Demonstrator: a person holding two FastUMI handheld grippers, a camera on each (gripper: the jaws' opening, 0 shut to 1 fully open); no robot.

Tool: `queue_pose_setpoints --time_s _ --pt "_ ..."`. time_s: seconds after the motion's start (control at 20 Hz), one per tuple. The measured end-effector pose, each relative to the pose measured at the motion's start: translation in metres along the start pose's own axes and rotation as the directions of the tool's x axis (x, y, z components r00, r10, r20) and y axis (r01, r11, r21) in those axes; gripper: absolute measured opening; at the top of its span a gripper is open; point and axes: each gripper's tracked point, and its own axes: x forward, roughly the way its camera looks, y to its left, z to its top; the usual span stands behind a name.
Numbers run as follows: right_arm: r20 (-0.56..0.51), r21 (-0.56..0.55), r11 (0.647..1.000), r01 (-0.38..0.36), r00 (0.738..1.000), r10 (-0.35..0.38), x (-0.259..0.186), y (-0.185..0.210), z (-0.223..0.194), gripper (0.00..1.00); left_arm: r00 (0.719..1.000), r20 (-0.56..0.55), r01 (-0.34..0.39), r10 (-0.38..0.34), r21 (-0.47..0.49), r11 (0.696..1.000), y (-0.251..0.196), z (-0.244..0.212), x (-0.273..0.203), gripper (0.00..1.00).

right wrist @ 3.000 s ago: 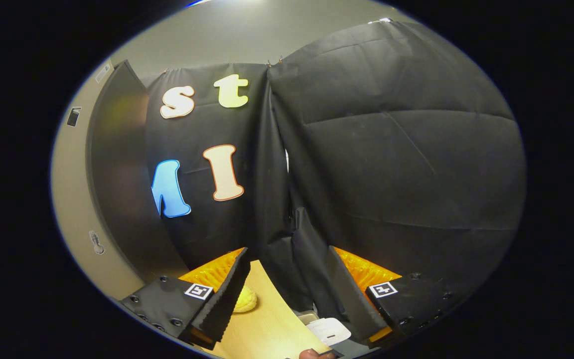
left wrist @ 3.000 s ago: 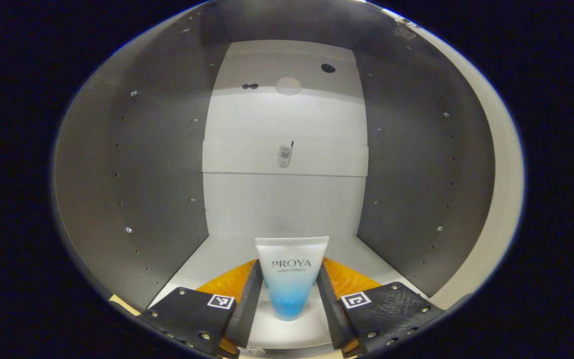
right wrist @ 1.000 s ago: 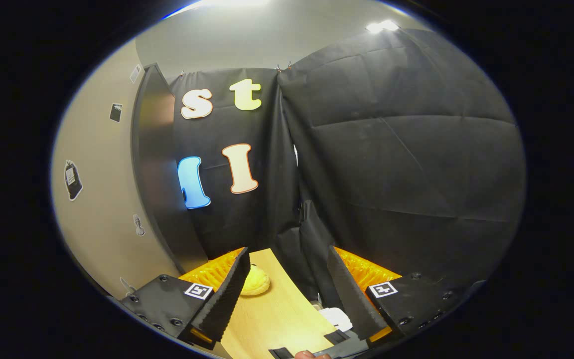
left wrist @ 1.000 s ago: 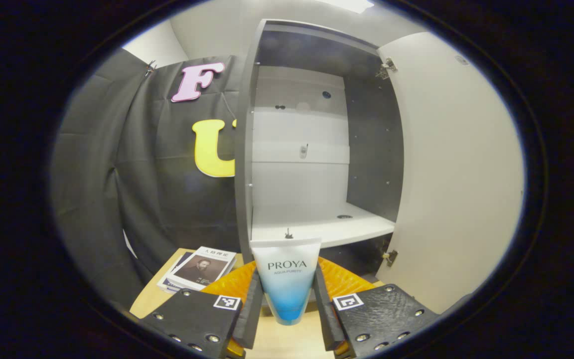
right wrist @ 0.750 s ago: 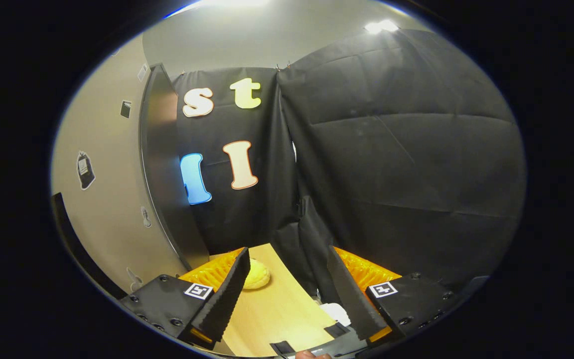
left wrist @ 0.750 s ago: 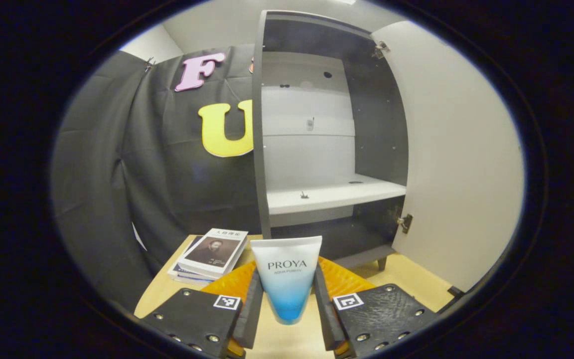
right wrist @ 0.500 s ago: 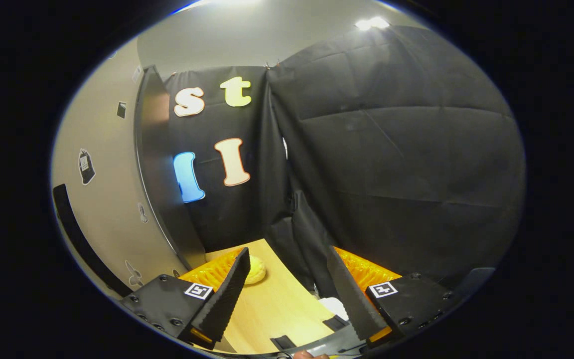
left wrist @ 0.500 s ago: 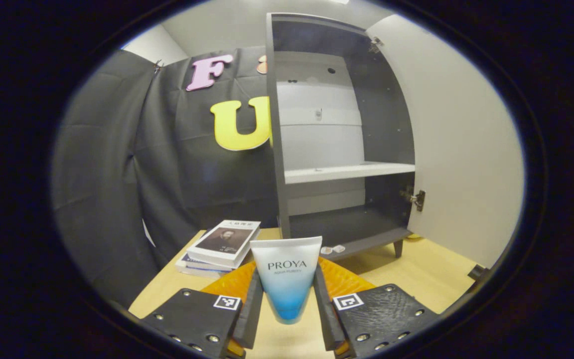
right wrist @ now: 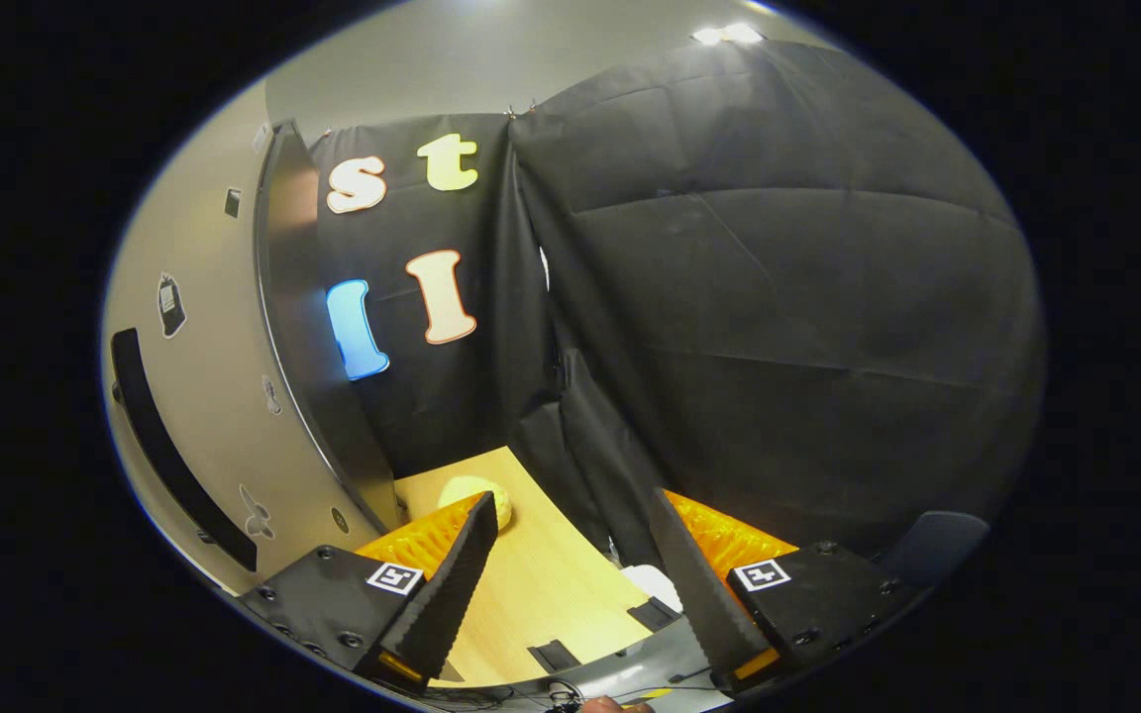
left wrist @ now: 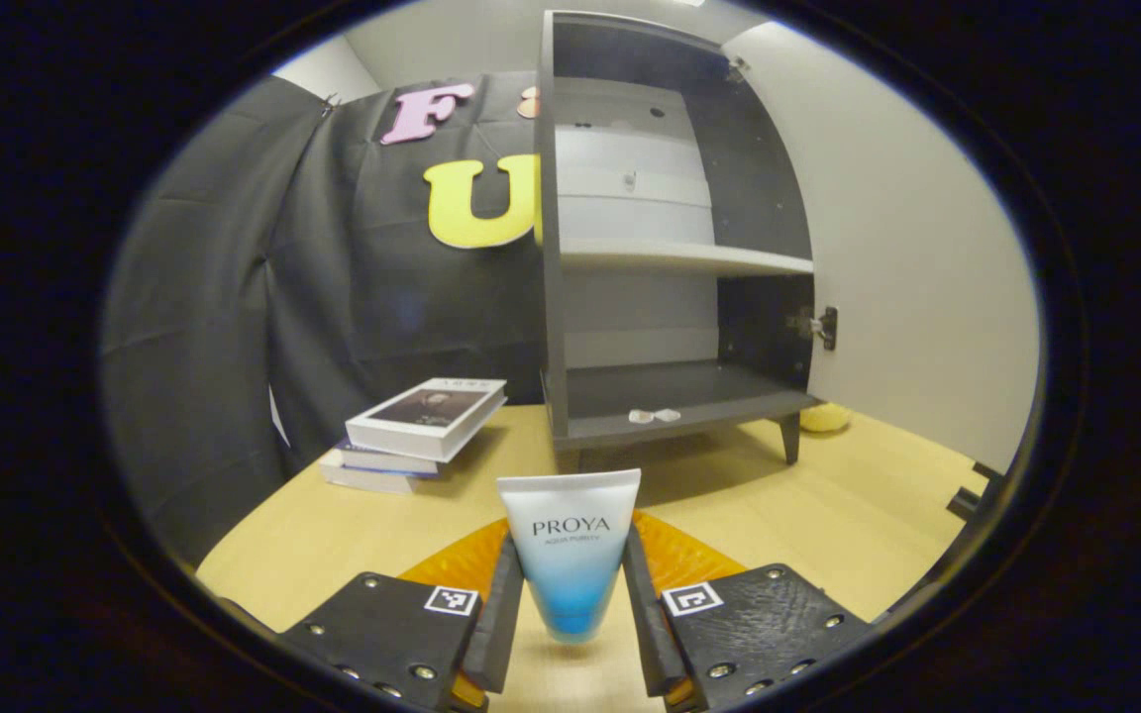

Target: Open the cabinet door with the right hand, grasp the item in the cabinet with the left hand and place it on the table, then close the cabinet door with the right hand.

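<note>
In the left gripper view my left gripper (left wrist: pixel 570 604) is shut on a white tube with a blue lower end (left wrist: pixel 569 540), held upright above the wooden table (left wrist: pixel 828 515). Beyond it stands the grey cabinet (left wrist: pixel 674 257), with its pale door (left wrist: pixel 917 267) swung open to the right and its white shelf bare. In the right gripper view my right gripper (right wrist: pixel 570 584) is open, with nothing between its fingers. The cabinet door (right wrist: pixel 204 396) with its dark handle (right wrist: pixel 174 446) stands at the left of that view, close to the gripper's left finger.
A stack of books (left wrist: pixel 412 431) lies on the table left of the cabinet. A small yellow object (right wrist: pixel 476 495) sits on the table by the cabinet's right foot. Two small pale bits (left wrist: pixel 655 415) lie on the cabinet's bottom board. Black cloth surrounds the table.
My left gripper has pulled the tube out of the cabinet, back and down toward the table. The right gripper has shifted a little, so the door's handle has come into its view.
</note>
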Motion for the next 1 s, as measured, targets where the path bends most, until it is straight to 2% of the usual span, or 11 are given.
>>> queue_pose_setpoints --time_s 0.25,0.3,0.35,0.4,0.5,0.6,0.65,0.7,0.75,0.9,1.0 --pt "0.002 -0.006 1.0 -0.017 1.0 0.017 -0.001 0.012 0.007 0.98 0.999 -0.045 0.0 -0.001 -0.02 1.0 -0.001 -0.034 -0.001 0.53" --pt "-0.002 -0.006 1.0 -0.016 1.0 0.016 0.0 0.013 0.006 0.93 0.999 -0.05 0.003 -0.004 -0.023 1.0 -0.002 -0.038 -0.002 0.53" --pt "-0.003 -0.002 1.0 -0.015 1.0 0.015 0.0 0.014 0.006 0.98 0.998 -0.055 0.006 -0.007 -0.026 1.0 -0.002 -0.041 -0.003 0.53" --pt "-0.001 0.004 1.0 -0.018 1.0 0.018 0.0 0.016 0.006 0.93 0.998 -0.061 0.011 -0.012 -0.029 1.0 -0.002 -0.044 -0.004 0.53" --pt "-0.002 0.01 1.0 -0.014 1.0 0.014 0.001 0.016 0.003 0.98 0.998 -0.068 0.016 -0.017 -0.019 1.0 -0.002 -0.047 -0.007 0.54" --pt "-0.011 0.018 1.0 -0.014 1.0 0.014 0.003 0.017 -0.001 0.98 0.996 -0.084 0.018 -0.019 -0.01 1.0 -0.002 -0.052 -0.011 0.54" --pt "-0.016 0.02 1.0 -0.016 1.0 0.017 0.003 0.018 -0.003 0.93 0.995 -0.095 0.014 -0.015 -0.006 1.0 -0.002 -0.054 -0.013 0.55" --pt "-0.017 0.021 1.0 -0.012 1.0 0.012 0.004 0.018 -0.006 0.93 0.996 -0.092 0.01 -0.01 -0.001 1.0 -0.001 -0.052 -0.014 0.6" --pt "-0.016 0.023 1.0 -0.008 1.0 0.008 0.003 0.017 -0.007 0.98 0.996 -0.092 0.005 -0.005 -0.002 1.0 0.001 -0.051 -0.015 0.57" --pt "-0.023 0.039 0.999 -0.011 1.0 0.012 0.004 0.017 -0.014 0.98 0.996 -0.087 0.011 -0.012 -0.017 1.0 0.001 -0.044 -0.017 0.6" --pt "-0.033 0.058 0.998 -0.003 0.999 0.005 0.005 0.014 -0.02 0.98 0.997 -0.073 0.01 -0.01 -0.009 1.0 0.002 -0.031 -0.018 0.84"
